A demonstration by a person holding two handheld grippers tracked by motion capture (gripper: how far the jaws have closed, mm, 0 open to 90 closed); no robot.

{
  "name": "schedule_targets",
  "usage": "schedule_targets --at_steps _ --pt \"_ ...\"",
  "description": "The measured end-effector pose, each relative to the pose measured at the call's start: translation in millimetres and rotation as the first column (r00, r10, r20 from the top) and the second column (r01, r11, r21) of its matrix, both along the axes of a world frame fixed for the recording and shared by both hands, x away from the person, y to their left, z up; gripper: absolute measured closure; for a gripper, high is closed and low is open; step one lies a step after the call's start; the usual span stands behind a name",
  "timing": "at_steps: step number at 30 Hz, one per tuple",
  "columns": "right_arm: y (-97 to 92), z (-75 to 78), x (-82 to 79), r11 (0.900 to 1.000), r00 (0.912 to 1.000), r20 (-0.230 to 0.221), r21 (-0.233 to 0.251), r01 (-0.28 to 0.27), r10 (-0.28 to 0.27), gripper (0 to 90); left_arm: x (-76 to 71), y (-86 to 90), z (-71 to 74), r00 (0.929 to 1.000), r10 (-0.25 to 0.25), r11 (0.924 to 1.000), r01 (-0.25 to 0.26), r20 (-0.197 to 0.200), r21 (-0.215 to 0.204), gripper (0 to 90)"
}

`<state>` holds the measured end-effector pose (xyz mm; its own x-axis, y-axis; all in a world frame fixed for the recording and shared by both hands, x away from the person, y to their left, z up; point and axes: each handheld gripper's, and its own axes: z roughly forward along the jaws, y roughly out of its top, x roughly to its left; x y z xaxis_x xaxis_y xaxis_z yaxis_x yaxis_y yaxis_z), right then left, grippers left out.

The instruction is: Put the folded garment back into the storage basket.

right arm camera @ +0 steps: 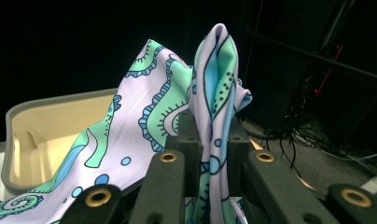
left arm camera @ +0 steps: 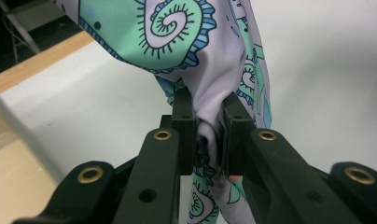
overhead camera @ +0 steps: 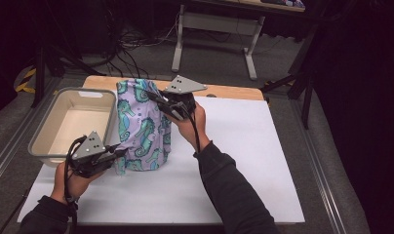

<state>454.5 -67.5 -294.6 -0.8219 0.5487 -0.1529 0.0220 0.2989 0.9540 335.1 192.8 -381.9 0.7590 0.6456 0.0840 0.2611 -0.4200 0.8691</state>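
While both hands hold it up, the seahorse-print cloth [overhead camera: 142, 124] hangs over the white worktop [overhead camera: 244, 161], just right of the beige tub [overhead camera: 70, 124]. Left tool [overhead camera: 118, 153], at the cloth's near bottom edge, is pinching a bunched fold; in the left gripper view the fabric [left arm camera: 210, 84] sits squeezed between the pads. Right tool [overhead camera: 153, 96], at the cloth's far top corner, is clamped on another fold, w/ a tip of fabric [right arm camera: 214, 79] poking up past the pads in the right gripper view. Cloth's lower hem looks to be brushing the worktop, tho the angle is too poor to be sure. The tub [right arm camera: 51, 135] sits just behind the cloth in the right gripper view.
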Motion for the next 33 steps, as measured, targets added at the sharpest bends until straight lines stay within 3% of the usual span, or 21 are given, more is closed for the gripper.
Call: schedule_targets --at_steps 10,18,25,33 --pt "38.2 19.3 5.8 0.9969 0.9970 0.024 0.026 -0.074 0.074 82.1 -9.5 33.7 17.4 0.9955 0.090 0.9956 -0.089 0.029 -0.028 79.6" --pt "71.1 32.2 14.0 0.9910 0.9922 0.020 0.051 -0.124 0.123 82.1 -17.4 64.5 32.3 0.9829 0.177 0.9828 -0.174 0.048 -0.061 79.6" --pt "95.1 24.5 30.1 0.9895 0.9907 -0.021 0.056 -0.133 0.135 82.1 -20.1 87.5 39.2 0.9683 0.244 0.9680 -0.239 0.055 -0.075 79.6" --pt "120.0 9.4 47.8 0.9904 0.9899 -0.068 0.068 -0.120 0.125 82.1 -15.0 104.7 39.3 0.9591 0.282 0.9580 -0.280 0.028 -0.063 79.6"
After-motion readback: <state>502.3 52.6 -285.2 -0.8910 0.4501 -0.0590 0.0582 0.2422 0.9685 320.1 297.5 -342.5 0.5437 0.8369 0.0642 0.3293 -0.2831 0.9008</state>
